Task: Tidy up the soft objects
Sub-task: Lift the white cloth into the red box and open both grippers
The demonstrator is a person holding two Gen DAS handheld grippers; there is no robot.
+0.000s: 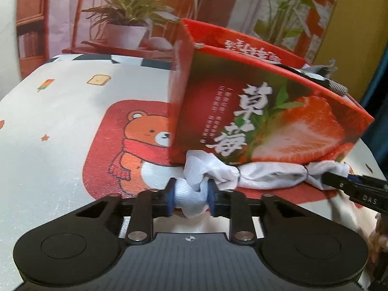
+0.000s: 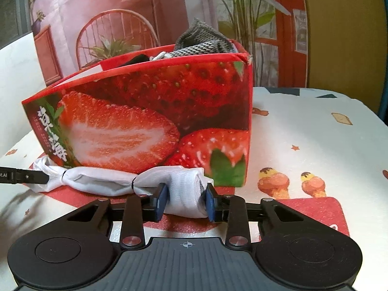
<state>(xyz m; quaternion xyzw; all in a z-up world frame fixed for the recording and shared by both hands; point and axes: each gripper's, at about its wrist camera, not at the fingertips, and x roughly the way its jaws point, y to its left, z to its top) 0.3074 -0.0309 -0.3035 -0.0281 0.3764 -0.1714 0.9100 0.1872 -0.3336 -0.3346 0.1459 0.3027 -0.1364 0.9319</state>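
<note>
A long white cloth bundle (image 1: 266, 177), tied with thin black bands in two places, lies on the table against the front foot of a red strawberry-print box (image 1: 254, 111). My left gripper (image 1: 191, 198) is shut on the bundle's left end, blue pads pressed into the white fabric. My right gripper (image 2: 185, 200) is shut on the other end of the white cloth bundle (image 2: 97, 179), right in front of the strawberry box (image 2: 155, 116). Grey and black knit cloths (image 2: 201, 41) stick out of the box top. Each gripper's black finger shows at the edge of the other's view.
The table wears a white cloth (image 1: 60, 126) printed with a bear on a red patch, toast and ice creams (image 2: 274, 181). A backdrop with a painted chair and potted plant (image 1: 128, 17) stands behind the box. A person's fingers (image 1: 380, 240) show at the right edge.
</note>
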